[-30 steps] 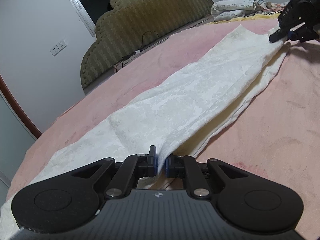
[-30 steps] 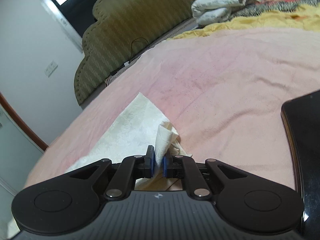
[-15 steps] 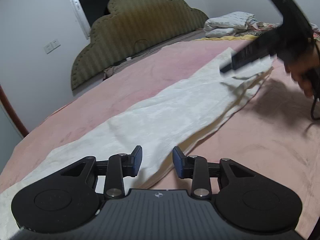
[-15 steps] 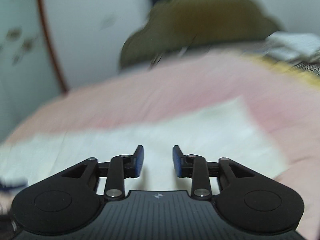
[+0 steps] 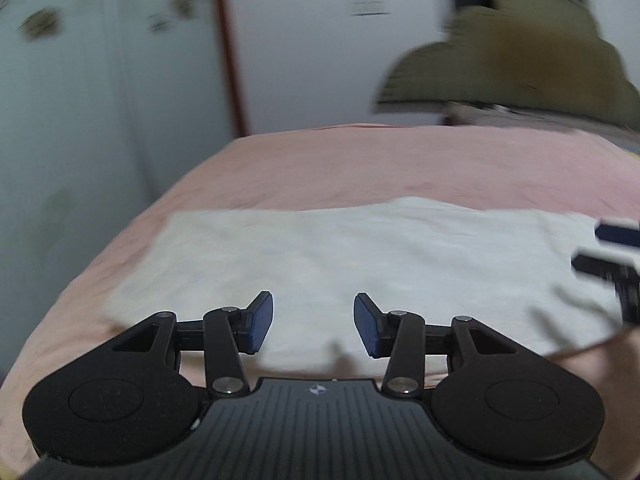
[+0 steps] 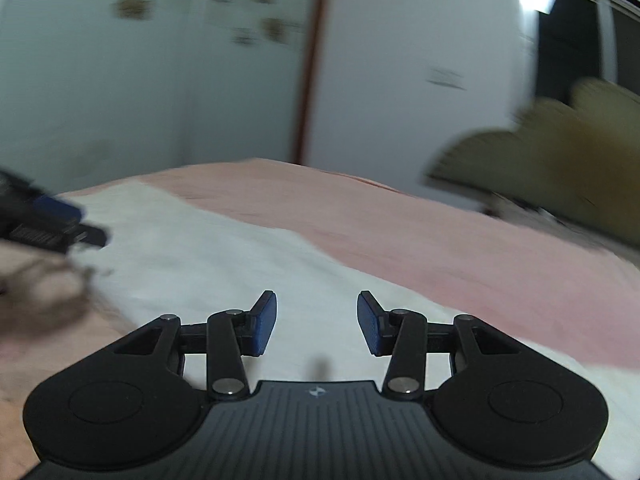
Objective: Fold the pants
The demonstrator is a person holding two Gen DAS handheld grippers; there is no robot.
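Beneath both parted, empty hand-held grippers, left [image 5: 313, 322] and right [image 6: 316, 322], white pants [image 5: 360, 256] lie flat.

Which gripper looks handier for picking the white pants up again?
Probably the left gripper: open, it faces the pants squarely, their near edge right below its fingertips. The right gripper, also open, views them at a slant.

The left gripper [image 5: 313, 323] hangs over the near edge of the white pants [image 5: 360, 256], its jaws just opened and apart — nothing between the blue pads [image 5: 260, 322]. The pants lie flat across the pink bedspread [image 5: 400, 160]. At the right edge the right gripper [image 5: 616, 256] shows, blurred — beyond, an olive headboard [image 5: 520, 64].
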